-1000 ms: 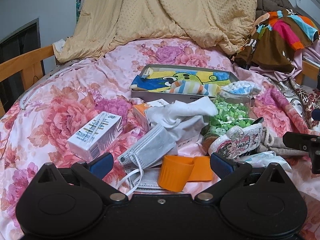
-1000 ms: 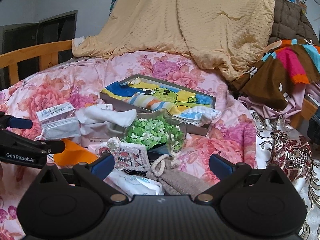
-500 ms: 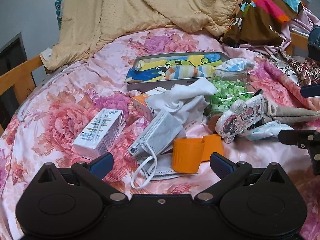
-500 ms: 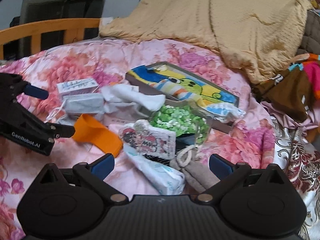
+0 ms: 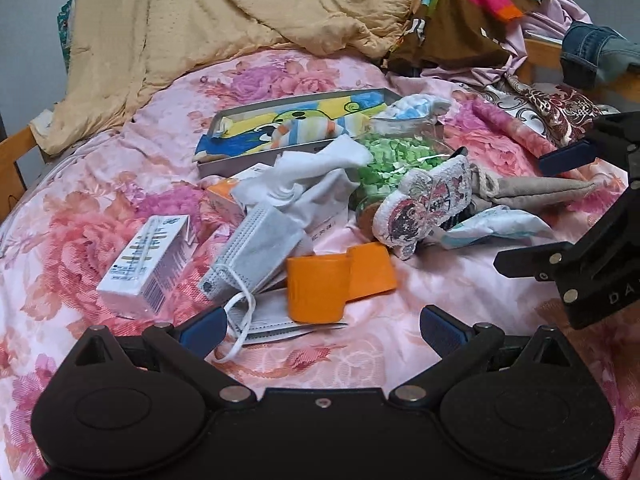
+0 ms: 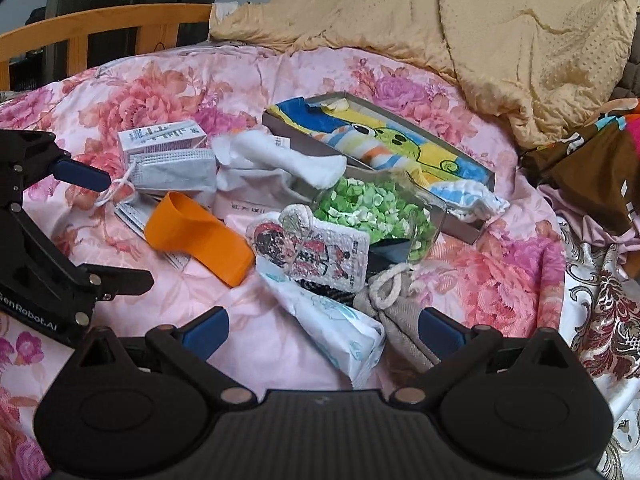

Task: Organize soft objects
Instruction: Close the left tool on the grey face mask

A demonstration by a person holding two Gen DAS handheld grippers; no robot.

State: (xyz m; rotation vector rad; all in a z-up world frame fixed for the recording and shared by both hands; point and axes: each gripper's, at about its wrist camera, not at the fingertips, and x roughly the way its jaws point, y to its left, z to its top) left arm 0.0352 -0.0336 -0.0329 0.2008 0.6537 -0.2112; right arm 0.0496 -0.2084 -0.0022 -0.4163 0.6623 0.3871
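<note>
A heap of soft things lies on the floral bedspread. My left gripper (image 5: 322,326) is open and empty, just short of an orange cup (image 5: 316,288) and a stack of grey face masks (image 5: 260,252). A white sock (image 5: 320,164) drapes behind them. My right gripper (image 6: 323,328) is open over a white-blue tissue pack (image 6: 332,328), with a beige drawstring bag (image 6: 400,320) at its right finger. A cartoon-printed pouch (image 6: 312,254) leans on a jar of green bits (image 6: 372,212). A grey tray (image 6: 464,228) behind holds a cartoon towel (image 5: 280,128) and a striped sock (image 5: 304,130).
A white carton (image 5: 148,264) lies left of the masks. A tan quilt (image 5: 240,12) is piled at the back, with colourful clothes (image 5: 472,8) at the back right. A wooden bed rail (image 6: 100,28) runs along the left.
Both grippers have moved closer in over the heap and tilted down. The right gripper has swung left toward the tissue pack and pouch. Nothing has been grasped.
</note>
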